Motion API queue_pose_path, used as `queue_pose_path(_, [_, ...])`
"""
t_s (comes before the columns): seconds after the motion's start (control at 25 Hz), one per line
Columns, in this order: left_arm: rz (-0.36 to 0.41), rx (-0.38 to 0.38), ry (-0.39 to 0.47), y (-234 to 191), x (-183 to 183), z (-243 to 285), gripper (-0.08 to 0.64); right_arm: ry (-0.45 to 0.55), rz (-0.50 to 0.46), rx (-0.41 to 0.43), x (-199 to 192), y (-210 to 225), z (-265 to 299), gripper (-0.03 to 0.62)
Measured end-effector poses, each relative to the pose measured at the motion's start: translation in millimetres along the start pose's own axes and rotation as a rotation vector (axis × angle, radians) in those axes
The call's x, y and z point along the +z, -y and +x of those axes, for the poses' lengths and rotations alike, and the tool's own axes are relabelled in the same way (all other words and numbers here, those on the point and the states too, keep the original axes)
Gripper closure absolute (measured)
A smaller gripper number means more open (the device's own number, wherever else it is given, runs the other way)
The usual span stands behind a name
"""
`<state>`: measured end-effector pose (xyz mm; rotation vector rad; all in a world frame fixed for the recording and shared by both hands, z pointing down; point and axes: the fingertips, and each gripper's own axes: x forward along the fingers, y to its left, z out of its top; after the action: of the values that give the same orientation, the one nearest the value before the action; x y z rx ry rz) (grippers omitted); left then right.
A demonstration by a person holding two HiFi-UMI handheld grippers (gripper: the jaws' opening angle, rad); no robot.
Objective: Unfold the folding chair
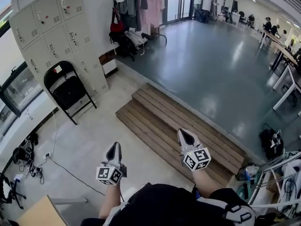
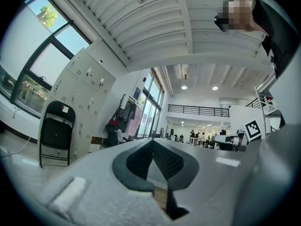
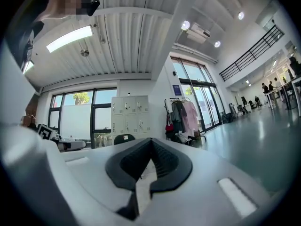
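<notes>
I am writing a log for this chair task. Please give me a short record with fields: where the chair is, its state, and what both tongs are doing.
Chair: black folding chair, folded, standing against the lockers
Left tongs: shut, empty, apart from the chair
Right tongs: shut, empty, apart from the chair
Other things: wooden steps to the right of the chair in the head view
Task stage: chair not yet touched

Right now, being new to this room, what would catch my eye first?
A black folding chair leans folded against the grey lockers at upper left. Across the middle run wooden steps. The left gripper and right gripper are shut and empty, well short of the chair.
</notes>
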<state>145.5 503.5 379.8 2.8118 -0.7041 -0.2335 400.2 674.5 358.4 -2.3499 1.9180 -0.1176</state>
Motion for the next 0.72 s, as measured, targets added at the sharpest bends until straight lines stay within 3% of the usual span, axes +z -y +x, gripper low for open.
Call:
queue_pose_path(0.32, [-0.022, 0.141, 0.039, -62, 21, -34, 0.56, -0.028, 0.003, 0.091, -7, -40, 56, 0.587])
queue_pose_path(0.72, [-0.03, 0.314, 0.055, -129, 31, -94, 0.56, -0.08, -0.008, 0.279, -23, -131, 126, 0.588])
